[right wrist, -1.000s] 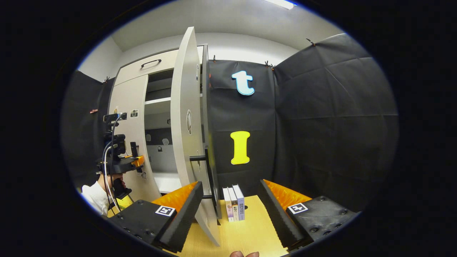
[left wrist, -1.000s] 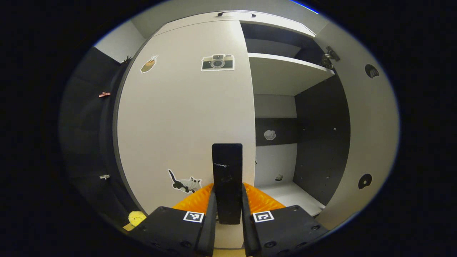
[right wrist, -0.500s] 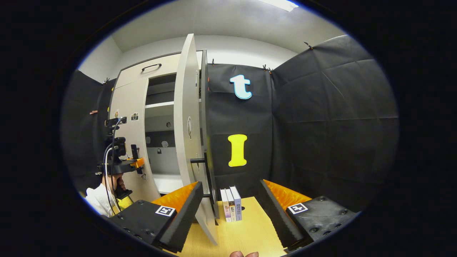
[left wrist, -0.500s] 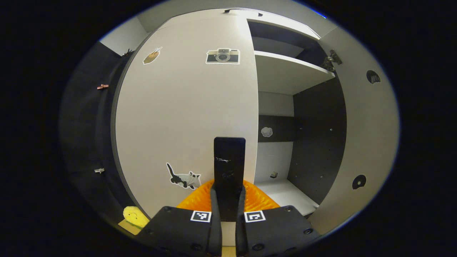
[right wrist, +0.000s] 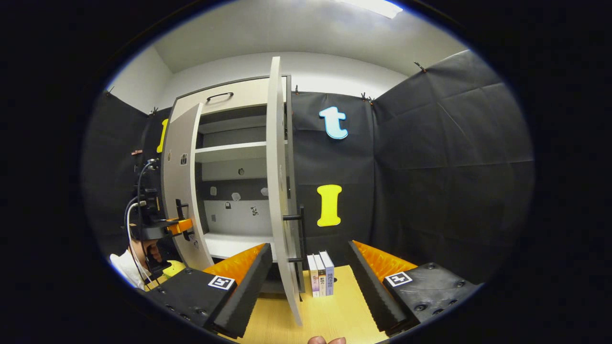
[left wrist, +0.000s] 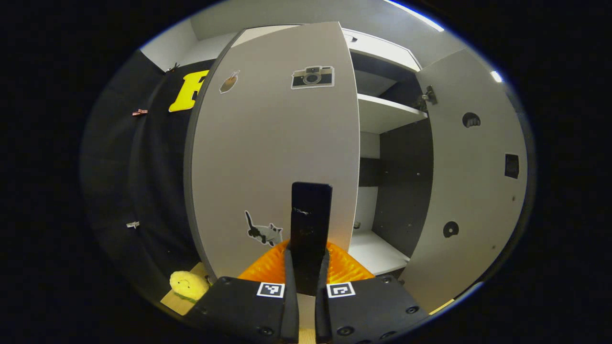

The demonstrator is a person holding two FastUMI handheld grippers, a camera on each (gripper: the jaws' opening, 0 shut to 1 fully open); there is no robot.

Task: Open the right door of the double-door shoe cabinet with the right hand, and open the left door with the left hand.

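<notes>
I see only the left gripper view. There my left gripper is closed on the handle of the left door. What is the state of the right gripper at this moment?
Observer: The right gripper is open, with its fingers spread wide. The right door stands edge-on in front of it, and the door's handle is not clamped.
Operator: Is something standing close to that door, on its outer side?
Observer: Yes. Three books stand upright on the wooden table, right beside the door's lower edge on the handle side.
</notes>
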